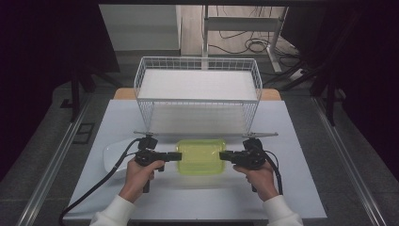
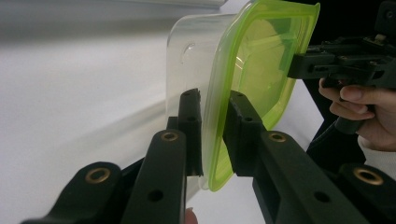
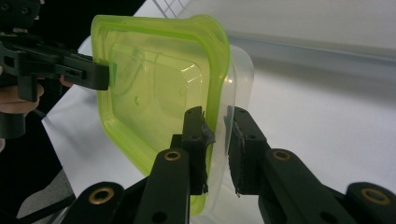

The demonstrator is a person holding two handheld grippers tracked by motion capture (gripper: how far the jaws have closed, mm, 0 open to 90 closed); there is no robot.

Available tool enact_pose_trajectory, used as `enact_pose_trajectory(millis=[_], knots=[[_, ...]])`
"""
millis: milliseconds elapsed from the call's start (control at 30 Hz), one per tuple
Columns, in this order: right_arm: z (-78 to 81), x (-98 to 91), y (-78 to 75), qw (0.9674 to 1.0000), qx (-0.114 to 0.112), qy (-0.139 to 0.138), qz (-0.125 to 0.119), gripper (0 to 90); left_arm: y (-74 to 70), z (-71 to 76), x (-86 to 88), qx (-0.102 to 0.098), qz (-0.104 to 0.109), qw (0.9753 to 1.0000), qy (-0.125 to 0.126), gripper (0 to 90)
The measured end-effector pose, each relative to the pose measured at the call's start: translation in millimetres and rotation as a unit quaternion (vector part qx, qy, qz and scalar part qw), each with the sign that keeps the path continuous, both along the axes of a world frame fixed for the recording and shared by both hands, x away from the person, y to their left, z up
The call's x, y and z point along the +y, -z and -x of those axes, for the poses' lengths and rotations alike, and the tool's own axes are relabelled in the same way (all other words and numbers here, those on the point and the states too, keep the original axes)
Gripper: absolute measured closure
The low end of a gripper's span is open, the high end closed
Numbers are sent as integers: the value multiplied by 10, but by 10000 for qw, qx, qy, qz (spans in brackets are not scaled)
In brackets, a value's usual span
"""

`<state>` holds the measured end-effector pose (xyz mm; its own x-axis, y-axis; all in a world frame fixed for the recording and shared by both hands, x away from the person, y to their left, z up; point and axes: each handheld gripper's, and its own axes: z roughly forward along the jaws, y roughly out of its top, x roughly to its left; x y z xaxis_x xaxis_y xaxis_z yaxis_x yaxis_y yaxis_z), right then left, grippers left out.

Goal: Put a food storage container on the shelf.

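While both hands work from opposite ends, the left gripper (image 1: 175,157) pinches the left rim of a clear plastic container (image 1: 201,157) with a rounded, translucent green lid (image 2: 261,65); nothing shows inside it. It is held before the white wire basket (image 1: 197,96). Right gripper (image 1: 224,155) clamps the right rim.

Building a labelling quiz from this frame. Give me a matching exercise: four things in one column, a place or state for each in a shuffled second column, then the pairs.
Things:
1. green-lidded container
2. wire basket
3. left gripper
4. white dish

Places or states:
A. far side of the table, behind the grippers
B. on the table under the left gripper's cable
C. held at both ends between the two grippers
D. clamped on the container's left edge

Pairs: 1-C, 2-A, 3-D, 4-B
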<state>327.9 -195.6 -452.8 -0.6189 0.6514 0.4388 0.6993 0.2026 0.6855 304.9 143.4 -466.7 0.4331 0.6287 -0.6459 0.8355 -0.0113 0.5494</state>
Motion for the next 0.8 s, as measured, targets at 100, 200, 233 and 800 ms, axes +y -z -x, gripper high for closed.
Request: enact_pose_trajectory(millis=[100, 200, 233, 800], knots=[[9, -4, -31, 10000, -58, -44, -15, 769, -42, 29, 7, -102, 16, 9999, -35, 783], [28, -1, -84, 9999, -146, -75, -41, 769, -109, 69, -6, -258, -78, 9996, -58, 784], [32, -1, -97, 9997, -208, -93, -17, 769, -144, 84, -13, -314, -100, 9994, -52, 784], [143, -48, -378, 9970, -736, -208, -130, 768, -443, 208, -9, -758, -41, 9971, 8, 778]])
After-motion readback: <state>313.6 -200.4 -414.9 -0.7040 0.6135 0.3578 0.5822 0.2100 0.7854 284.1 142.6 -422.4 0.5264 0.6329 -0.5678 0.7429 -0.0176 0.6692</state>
